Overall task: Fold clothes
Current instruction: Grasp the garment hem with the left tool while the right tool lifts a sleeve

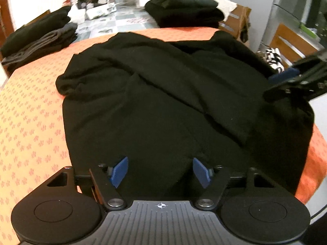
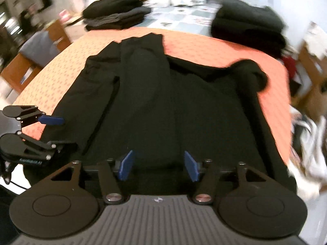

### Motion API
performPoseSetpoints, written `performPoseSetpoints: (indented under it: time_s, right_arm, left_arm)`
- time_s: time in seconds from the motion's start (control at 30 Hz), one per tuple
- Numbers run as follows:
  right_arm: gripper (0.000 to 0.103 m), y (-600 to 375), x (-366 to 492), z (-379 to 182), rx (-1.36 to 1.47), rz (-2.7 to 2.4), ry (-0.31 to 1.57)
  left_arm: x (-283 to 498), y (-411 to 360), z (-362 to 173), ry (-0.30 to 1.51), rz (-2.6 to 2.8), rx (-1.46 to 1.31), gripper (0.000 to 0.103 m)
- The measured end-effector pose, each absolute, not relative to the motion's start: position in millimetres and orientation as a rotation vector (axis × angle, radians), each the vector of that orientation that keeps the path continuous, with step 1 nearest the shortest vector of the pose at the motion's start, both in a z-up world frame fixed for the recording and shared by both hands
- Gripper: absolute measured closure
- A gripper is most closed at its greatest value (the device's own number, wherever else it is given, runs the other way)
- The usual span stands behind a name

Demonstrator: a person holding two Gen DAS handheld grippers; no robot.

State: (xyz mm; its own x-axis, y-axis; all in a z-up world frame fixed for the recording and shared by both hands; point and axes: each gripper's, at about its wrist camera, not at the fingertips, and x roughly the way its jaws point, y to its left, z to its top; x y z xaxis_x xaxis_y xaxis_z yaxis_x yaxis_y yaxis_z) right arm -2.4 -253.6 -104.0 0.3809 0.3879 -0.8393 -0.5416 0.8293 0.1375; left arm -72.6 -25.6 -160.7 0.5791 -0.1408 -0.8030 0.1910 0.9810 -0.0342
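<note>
Across the frame's centre on the orange tablecloth (image 1: 30, 110), one black garment (image 1: 163, 94), sleeves crossed inward; left gripper (image 1: 160, 171) and right gripper (image 2: 158, 165) gaping, empty, near hem; next: grasp hem, fold upward.

Orange patterned tablecloth (image 1: 30, 112) covers the near table; a checked cloth (image 1: 114, 20) covers the far part. White boxes (image 1: 100, 10) sit at the back. Wooden chairs (image 1: 290, 38) stand beside the table, one with a blue-grey cushion (image 2: 38, 45).
</note>
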Motion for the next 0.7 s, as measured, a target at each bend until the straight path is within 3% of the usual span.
performPoseSetpoints:
  time_s: [0.17,0.2,0.23,0.27,0.3,0.33,0.53,0.6,0.63,0.67,0.7]
  right_arm:
    - [0.04,-234,30,-127,-0.262,0.7,1.047]
    - [0.04,-231,33,-130,-0.28,0.714,1.05]
    - [0.04,-228,36,-133,-0.297,0.726,1.051]
    - [0.04,-226,38,-136,-0.31,0.732,1.051]
    - [0.04,-224,41,-139,-0.319,0.734,1.051]
    - [0.04,-222,44,-141,-0.327,0.736,1.052]
    - [0.041,-213,57,-151,-0.365,0.76,1.053]
    - [0.046,-213,59,-152,-0.366,0.762,1.052]
    - [0.058,-212,60,-151,-0.369,0.761,1.044]
    - [0.082,-212,62,-150,-0.371,0.76,1.038]
    - [0.091,-212,64,-149,-0.366,0.761,1.041]
  left_arm:
    - [-75,-33,-162,0.903,-0.13,0.032,0.034]
    - [-75,-34,-163,0.895,-0.121,0.026,0.042]
    - [-76,-34,-162,0.891,-0.114,0.015,0.058]
    - [-76,-33,-160,0.888,-0.107,0.004,0.068]
    - [-77,-32,-159,0.884,-0.1,-0.007,0.09]
    - [-77,-32,-158,0.881,-0.094,-0.019,0.1]
    - [-86,-4,-143,0.839,0.056,-0.111,0.101]
    - [-89,8,-139,0.839,0.091,-0.148,0.1]
    - [-90,11,-137,0.843,0.1,-0.158,0.1]
    - [-91,15,-135,0.846,0.108,-0.168,0.1]
    - [-92,18,-134,0.848,0.117,-0.174,0.099]
